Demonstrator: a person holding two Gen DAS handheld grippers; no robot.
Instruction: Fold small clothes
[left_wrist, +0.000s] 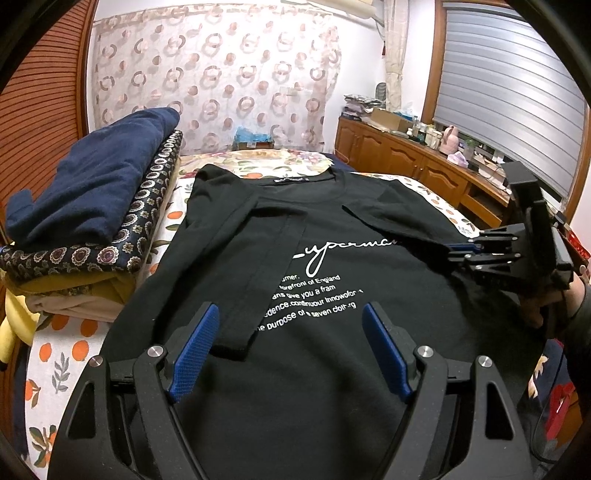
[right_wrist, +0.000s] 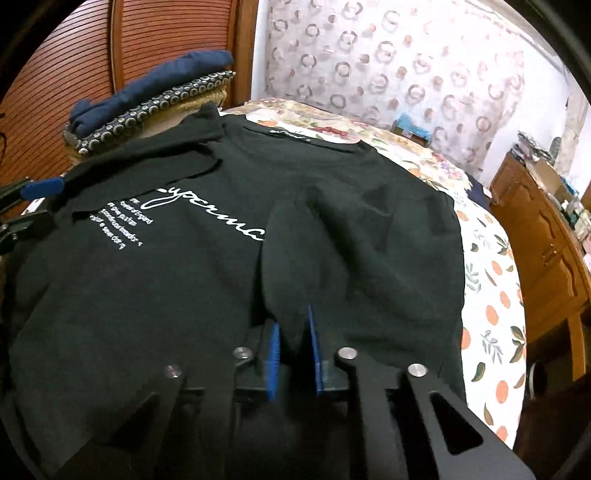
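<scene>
The black T-shirt (left_wrist: 314, 258) lies flat, print side up, on the fruit-pattern bedsheet (left_wrist: 55, 354), neck at 12 o'clock in the left wrist view. Its left sleeve (left_wrist: 258, 273) is already folded in over the chest and hides the start of the white lettering (left_wrist: 314, 291).

The right gripper (right_wrist: 293, 347) has its blue pads nearly together w/ a pinch of black cloth between them; this is the right sleeve (right_wrist: 295, 258), drawn toward the middle and covering the end of the script word. In the left wrist view the same gripper sits at 3 o'clock, held by a hand (left_wrist: 576, 295).

The left gripper (left_wrist: 291, 347) is wide apart and holds nothing; it hangs over the lower part of the shirt at 6 o'clock.

I judge the step is folding the 2nd sleeve inward, approx. the early middle of the fold. The next move probably needs the right side to lay the sleeve flat and let go w/o dragging the body, then both grippers take the hem for the lengthwise fold.

A stack of folded clothes (left_wrist: 92, 206) waits at 9 o'clock, just beside the shirt.
</scene>
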